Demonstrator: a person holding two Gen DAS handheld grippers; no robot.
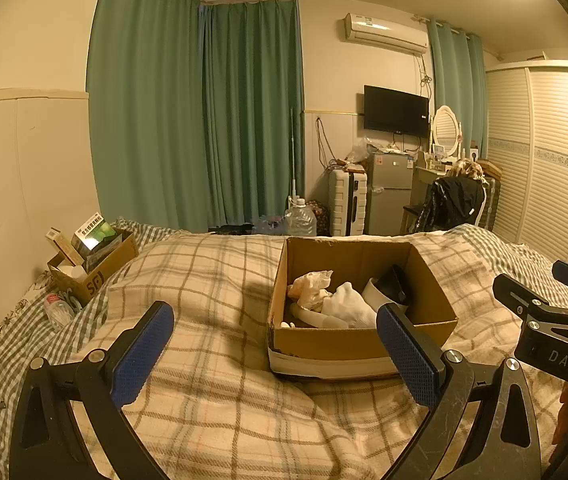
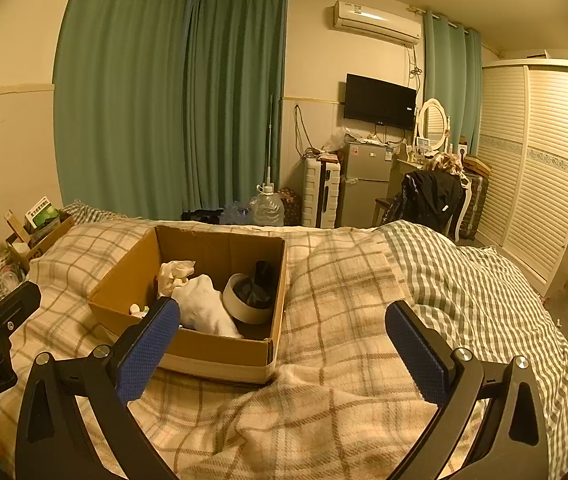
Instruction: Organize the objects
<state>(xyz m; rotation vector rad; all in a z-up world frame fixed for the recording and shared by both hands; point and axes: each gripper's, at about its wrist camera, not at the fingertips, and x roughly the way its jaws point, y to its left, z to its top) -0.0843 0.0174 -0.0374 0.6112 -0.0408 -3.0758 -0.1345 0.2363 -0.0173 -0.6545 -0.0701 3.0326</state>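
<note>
An open cardboard box [image 1: 360,346] sits on the plaid blanket on the bed; it also shows in the right wrist view [image 2: 220,354]. Inside lie a white sock [image 1: 350,304] [image 2: 204,304], a crumpled cream cloth [image 1: 310,286] [image 2: 174,272] and a white roll with black items in it [image 1: 388,288] [image 2: 250,298]. My left gripper [image 1: 276,344] is open and empty, just before the box's near wall. My right gripper [image 2: 282,340] is open and empty, near the box's right front corner. The right gripper also shows in the left wrist view [image 1: 544,284].
A smaller cardboard box [image 1: 92,264] with medicine packs stands at the far left by the wall, a small bottle [image 1: 58,310] beside it. A checked quilt [image 2: 464,280] covers the bed's right side. A water jug [image 1: 300,218], suitcase, fridge and chair stand beyond the bed.
</note>
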